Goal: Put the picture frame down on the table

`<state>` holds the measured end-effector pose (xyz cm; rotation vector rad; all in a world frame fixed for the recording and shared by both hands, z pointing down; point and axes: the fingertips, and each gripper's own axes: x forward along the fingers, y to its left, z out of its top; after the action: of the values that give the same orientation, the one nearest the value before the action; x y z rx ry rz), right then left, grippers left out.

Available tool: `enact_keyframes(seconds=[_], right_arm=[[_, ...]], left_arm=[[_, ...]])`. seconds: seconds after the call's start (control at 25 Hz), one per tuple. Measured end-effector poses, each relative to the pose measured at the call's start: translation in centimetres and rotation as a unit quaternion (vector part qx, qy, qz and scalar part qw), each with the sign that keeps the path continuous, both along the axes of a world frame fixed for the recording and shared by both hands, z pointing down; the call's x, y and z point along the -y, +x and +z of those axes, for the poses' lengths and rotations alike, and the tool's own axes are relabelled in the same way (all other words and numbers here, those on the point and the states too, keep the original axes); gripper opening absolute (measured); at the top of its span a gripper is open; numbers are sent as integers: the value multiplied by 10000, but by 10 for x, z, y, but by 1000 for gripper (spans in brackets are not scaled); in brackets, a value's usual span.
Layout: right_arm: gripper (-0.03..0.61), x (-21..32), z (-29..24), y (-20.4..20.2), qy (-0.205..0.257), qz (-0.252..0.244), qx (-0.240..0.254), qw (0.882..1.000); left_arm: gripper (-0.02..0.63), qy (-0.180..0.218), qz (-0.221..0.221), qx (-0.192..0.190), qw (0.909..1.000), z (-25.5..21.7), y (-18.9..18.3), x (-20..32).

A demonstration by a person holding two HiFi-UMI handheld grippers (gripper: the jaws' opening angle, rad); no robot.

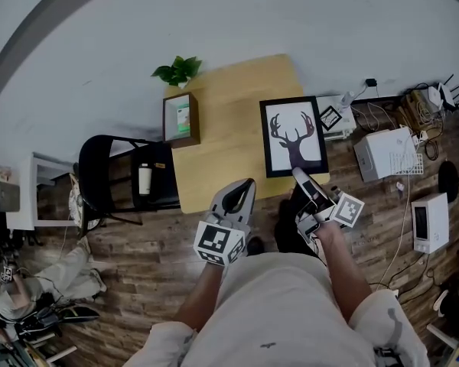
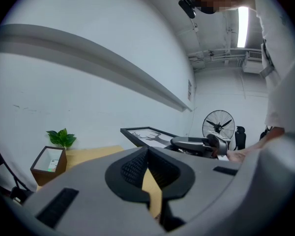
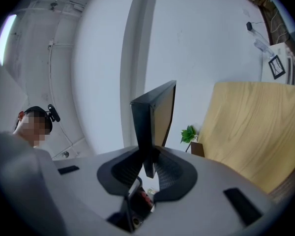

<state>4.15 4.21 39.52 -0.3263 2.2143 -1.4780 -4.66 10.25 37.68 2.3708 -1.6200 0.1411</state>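
Right gripper (image 1: 297, 174) pinches the near edge of the picture frame (image 1: 294, 136), face up over the table's (image 1: 222, 121) right edge and seemingly clear of the top. Left gripper (image 1: 243, 188) is empty, jaws together, just beside. Plan — lower it level with the whole frame inside the tabletop, and release only once it rests.
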Motion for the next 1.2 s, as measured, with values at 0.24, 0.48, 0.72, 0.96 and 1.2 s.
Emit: enact_keyframes(seconds=[0.24, 0.48, 0.72, 0.96, 1.2], right_arm=[[71, 32, 8, 5, -81, -178, -45, 9998], [71, 84, 10, 13, -146, -367, -78, 9992], [71, 109, 20, 18, -145, -625, -119, 9979], [71, 122, 31, 22, -206, -793, -148, 9965], [71, 133, 41, 20, -238, -763, -207, 9966]], left_arm=[[6, -13, -160, 14, 9999, 0, 5, 33], [6, -73, -352, 23, 9994, -2, 16, 86], [6, -117, -492, -10, 9987, 8, 30, 122], [6, -201, -550, -1, 9983, 16, 42, 137], [6, -262, -545, 74, 9981, 20, 39, 140]])
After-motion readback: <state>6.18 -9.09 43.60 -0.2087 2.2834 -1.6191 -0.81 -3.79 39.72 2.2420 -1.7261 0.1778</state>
